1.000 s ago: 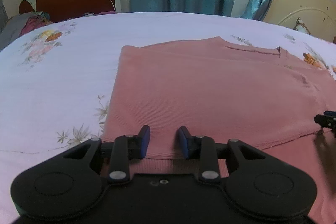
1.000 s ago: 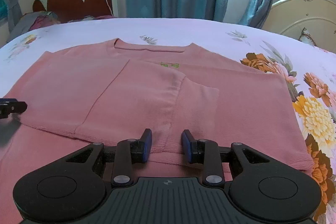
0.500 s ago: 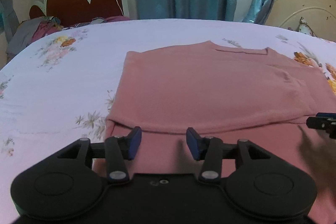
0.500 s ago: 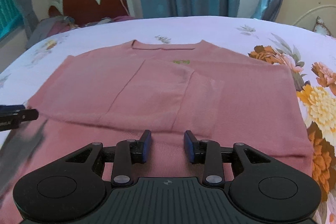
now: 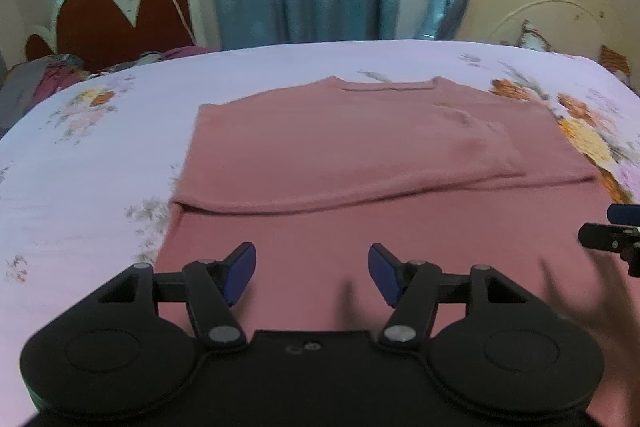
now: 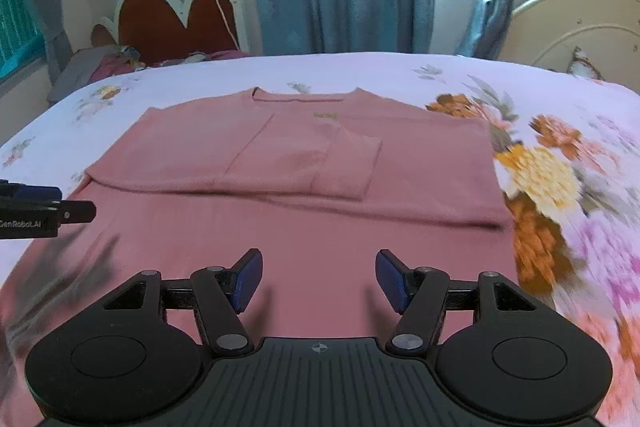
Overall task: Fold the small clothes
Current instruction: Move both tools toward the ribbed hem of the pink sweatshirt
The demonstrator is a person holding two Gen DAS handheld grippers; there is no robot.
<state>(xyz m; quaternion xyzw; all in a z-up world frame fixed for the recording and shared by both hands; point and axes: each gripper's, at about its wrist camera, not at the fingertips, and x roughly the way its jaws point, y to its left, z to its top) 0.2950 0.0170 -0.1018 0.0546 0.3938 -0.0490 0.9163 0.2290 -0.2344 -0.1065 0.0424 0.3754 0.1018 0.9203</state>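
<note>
Both grippers pulled back w/ jaws now wide apart, empty: left gripper (image 5: pixel 311 274), right gripper (image 6: pixel 319 279). Pink top (image 6: pixel 312 163) lies flat on bed (image 5: pixel 100 155), sleeves folded in, below its neckline.

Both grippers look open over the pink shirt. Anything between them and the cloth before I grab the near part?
Nothing visible. The left gripper and right gripper hang open above bare pink shirt, near its folded sleeves.

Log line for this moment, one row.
left gripper: open, empty | right gripper: open, empty | shirt: flat on bed, sleeves folded in | next: likely fold hem up
</note>
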